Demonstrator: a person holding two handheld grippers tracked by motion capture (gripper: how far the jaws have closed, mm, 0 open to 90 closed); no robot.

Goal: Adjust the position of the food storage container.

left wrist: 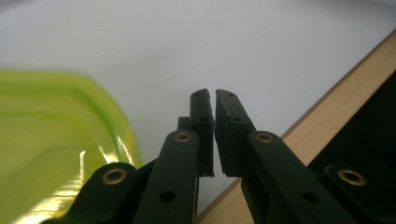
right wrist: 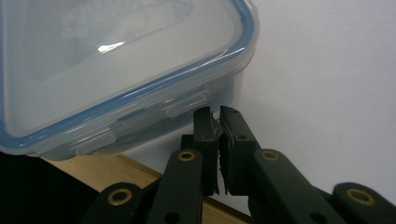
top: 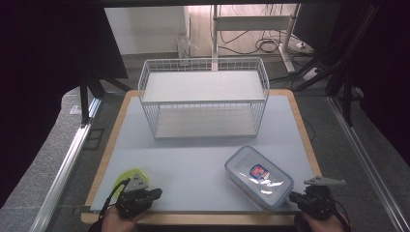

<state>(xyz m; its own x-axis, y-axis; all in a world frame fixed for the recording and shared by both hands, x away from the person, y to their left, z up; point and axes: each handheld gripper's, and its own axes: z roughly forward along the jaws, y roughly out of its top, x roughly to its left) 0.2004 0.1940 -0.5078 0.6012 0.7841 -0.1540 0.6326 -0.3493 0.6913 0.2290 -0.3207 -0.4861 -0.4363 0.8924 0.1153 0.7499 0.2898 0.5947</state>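
A clear plastic container (top: 258,176) with a blue-rimmed lid and a small label lies at the front right of the table. In the right gripper view the container (right wrist: 116,60) is close up, and my right gripper (right wrist: 219,111) stands shut with its tips just under one side latch. In the high view the right gripper (top: 293,196) sits at the container's near corner. A translucent yellow-green lid-like piece (top: 128,175) lies at the front left. My left gripper (top: 155,193) is shut with nothing between its jaws, just right of that piece (left wrist: 51,140); its tips (left wrist: 215,93) hover over the mat.
A white wire two-level shelf basket (top: 203,96) stands at the back middle of the pale mat (top: 193,154). The table's wooden edge (left wrist: 327,121) runs close to the left gripper. Black drapes, metal rails and cables lie around the table.
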